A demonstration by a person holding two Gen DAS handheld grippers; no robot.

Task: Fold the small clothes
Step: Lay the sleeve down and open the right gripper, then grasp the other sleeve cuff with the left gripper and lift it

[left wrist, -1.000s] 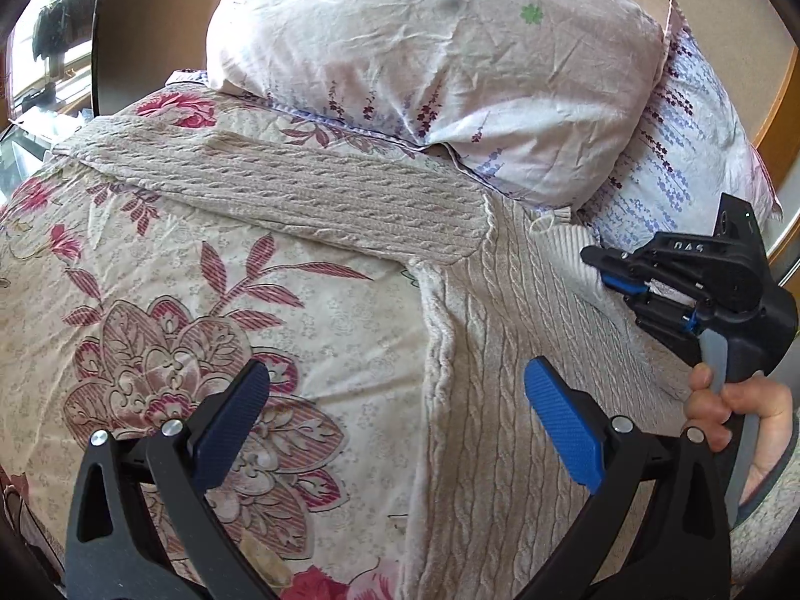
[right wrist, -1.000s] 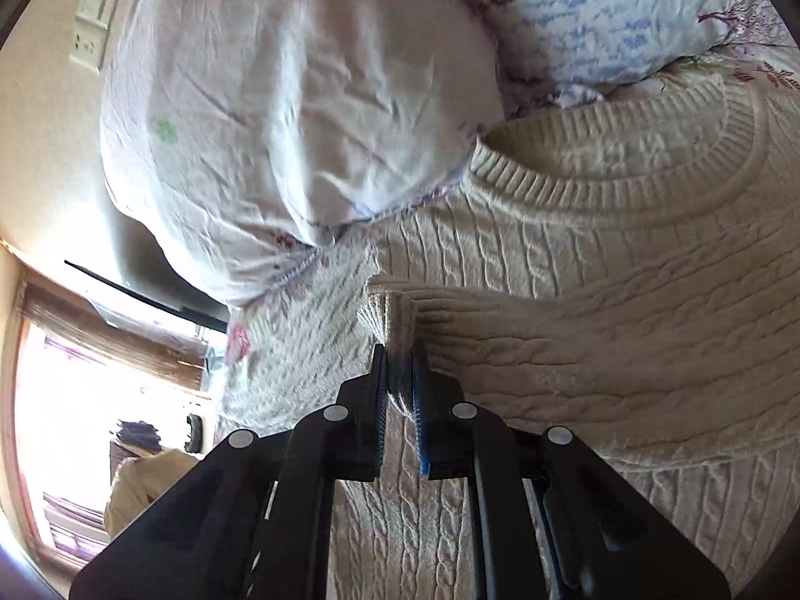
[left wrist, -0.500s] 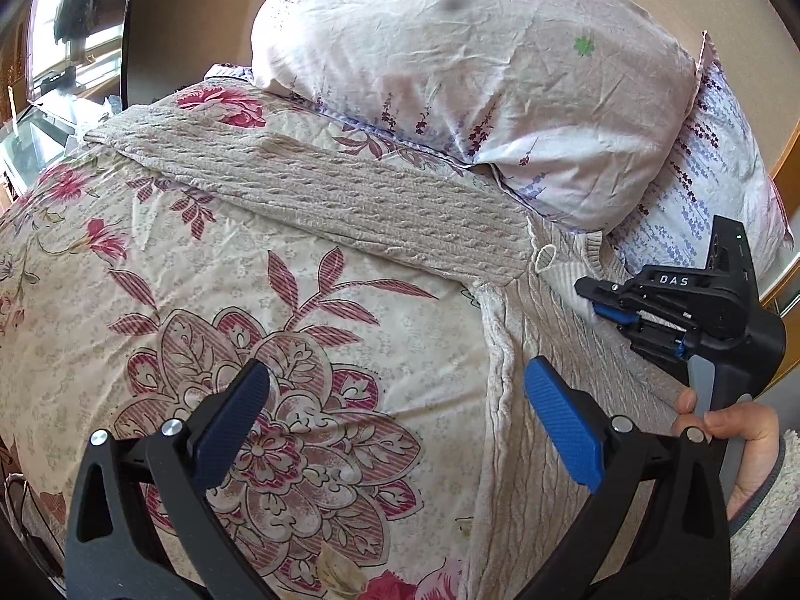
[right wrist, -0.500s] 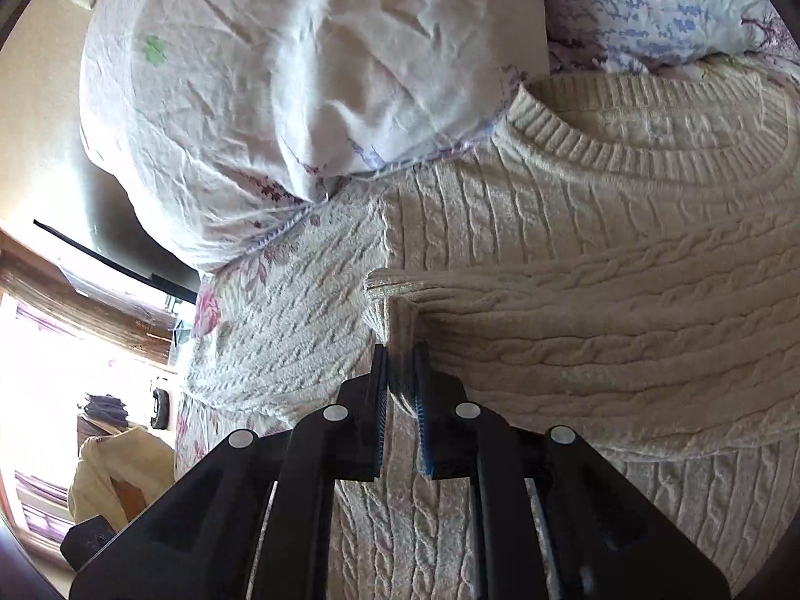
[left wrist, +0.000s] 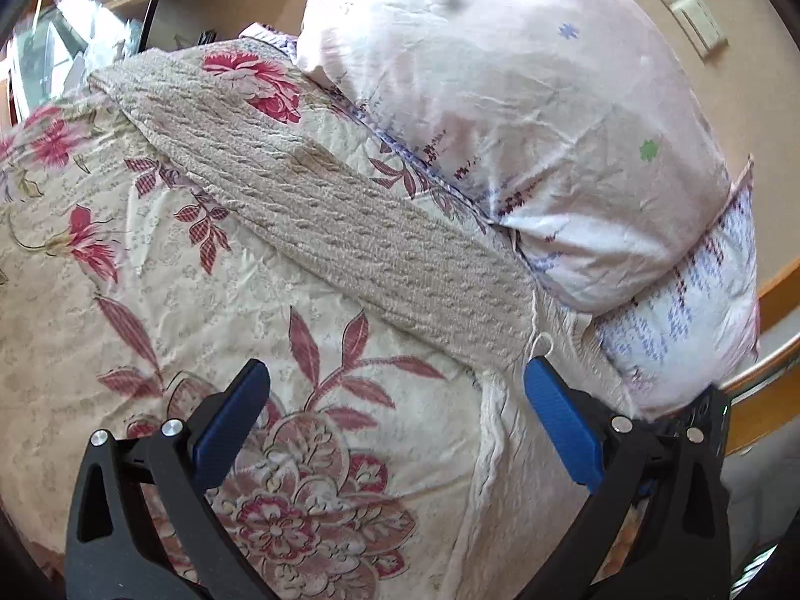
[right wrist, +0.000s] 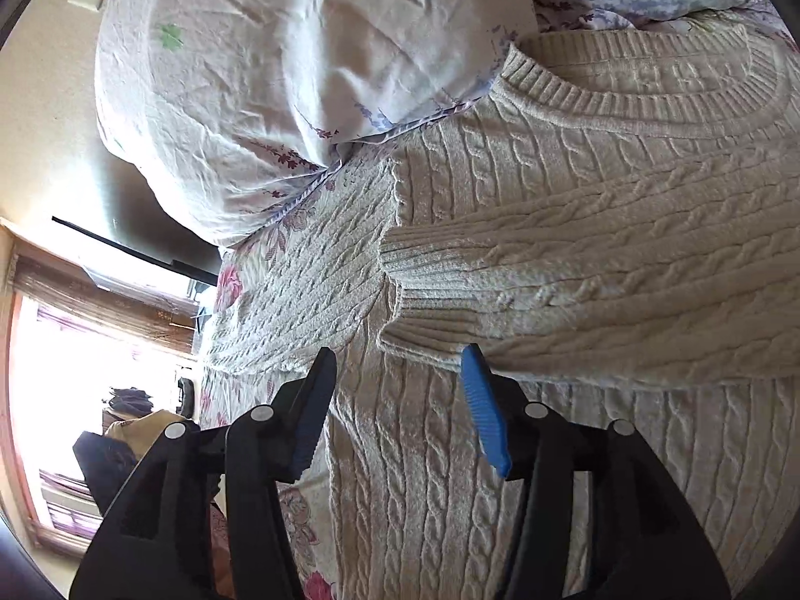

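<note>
A cream cable-knit sweater [right wrist: 575,190] lies flat on the bed, collar toward the pillows. One sleeve [right wrist: 575,300] is folded across the chest, its ribbed cuff just in front of my right gripper [right wrist: 400,365], which is open and holds nothing. The other sleeve [left wrist: 325,210] stretches out over the floral bedspread, up and left of my left gripper [left wrist: 390,380]. The left gripper is open and empty above the bedspread beside the sweater's side edge [left wrist: 490,430].
Two pillows [left wrist: 525,115] press against the sweater's shoulder and collar; they also show in the right wrist view [right wrist: 310,60]. The floral bedspread [left wrist: 150,300] fills the left. A wall with a socket, a window and clothes on furniture [right wrist: 130,430] lie beyond the bed.
My right gripper has opened and let go of the folded sleeve's cuff, which now rests on the chest. My left gripper has swung left toward the stretched-out sleeve, staying open.
</note>
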